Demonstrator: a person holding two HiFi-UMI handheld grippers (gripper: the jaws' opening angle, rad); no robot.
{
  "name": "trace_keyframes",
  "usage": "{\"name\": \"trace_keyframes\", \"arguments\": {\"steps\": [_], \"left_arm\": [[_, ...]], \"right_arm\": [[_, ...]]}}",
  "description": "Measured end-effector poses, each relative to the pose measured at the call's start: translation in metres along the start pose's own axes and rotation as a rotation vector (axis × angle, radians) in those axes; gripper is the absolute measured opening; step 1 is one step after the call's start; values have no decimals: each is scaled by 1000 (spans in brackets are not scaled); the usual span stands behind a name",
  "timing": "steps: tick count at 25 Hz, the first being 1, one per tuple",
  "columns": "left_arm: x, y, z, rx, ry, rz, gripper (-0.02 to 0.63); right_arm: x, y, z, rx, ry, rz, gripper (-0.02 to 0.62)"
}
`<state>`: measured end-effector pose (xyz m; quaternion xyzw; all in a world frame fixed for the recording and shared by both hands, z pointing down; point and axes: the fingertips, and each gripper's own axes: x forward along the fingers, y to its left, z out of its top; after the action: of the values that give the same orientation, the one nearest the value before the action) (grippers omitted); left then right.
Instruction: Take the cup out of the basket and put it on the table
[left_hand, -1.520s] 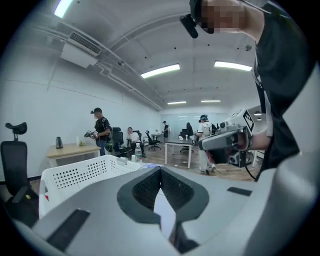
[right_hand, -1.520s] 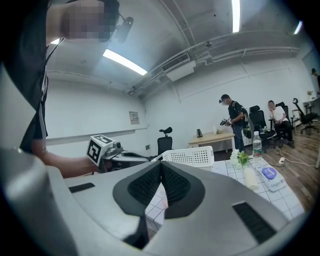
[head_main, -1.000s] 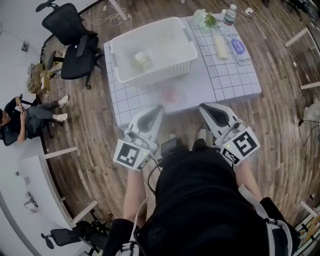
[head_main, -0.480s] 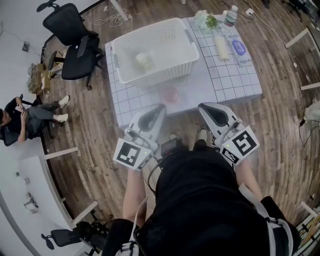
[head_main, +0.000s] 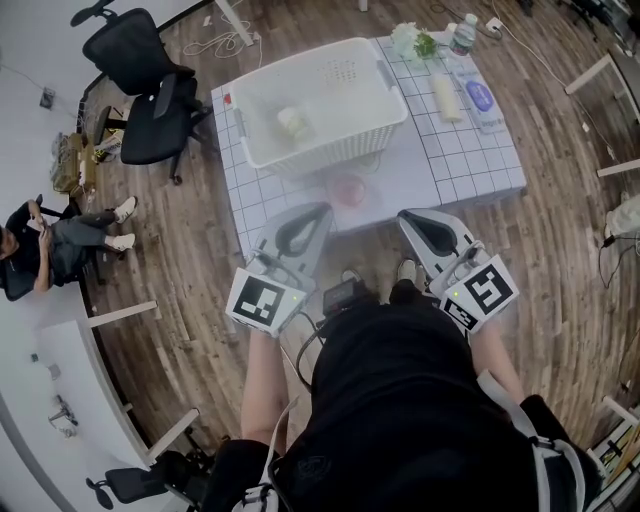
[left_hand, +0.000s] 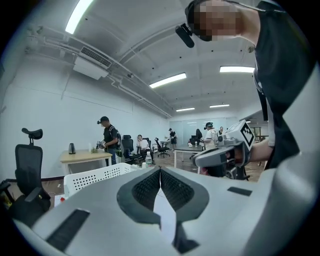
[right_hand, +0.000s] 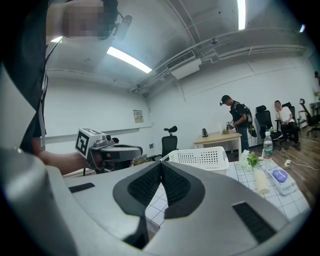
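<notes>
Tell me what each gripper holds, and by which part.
Nothing. Left gripper and right gripper are both shut and empty; the cup lies in the basket.

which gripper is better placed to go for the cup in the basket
Probably the left. The left gripper points almost straight at the basket, where the cup lies. The right gripper faces open table beside the basket. Both are shut and empty.

Pale cup (head_main: 293, 122) lies inside the white perforated basket (head_main: 322, 154); basket stands on gridded table (head_main: 470, 150).
</notes>
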<state>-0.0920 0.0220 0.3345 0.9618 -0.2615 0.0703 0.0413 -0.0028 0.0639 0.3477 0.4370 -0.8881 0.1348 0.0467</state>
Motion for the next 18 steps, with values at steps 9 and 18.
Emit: {"name": "trace_keyframes", "arguments": {"steps": [9, 18], "left_arm": [[-10, 50, 1, 142, 93, -50, 11], [22, 106, -6, 243, 223, -72, 120]], "right_arm": [[23, 28, -4, -3, 14, -47, 15], [30, 18, -10, 27, 35, -50, 15]]}}
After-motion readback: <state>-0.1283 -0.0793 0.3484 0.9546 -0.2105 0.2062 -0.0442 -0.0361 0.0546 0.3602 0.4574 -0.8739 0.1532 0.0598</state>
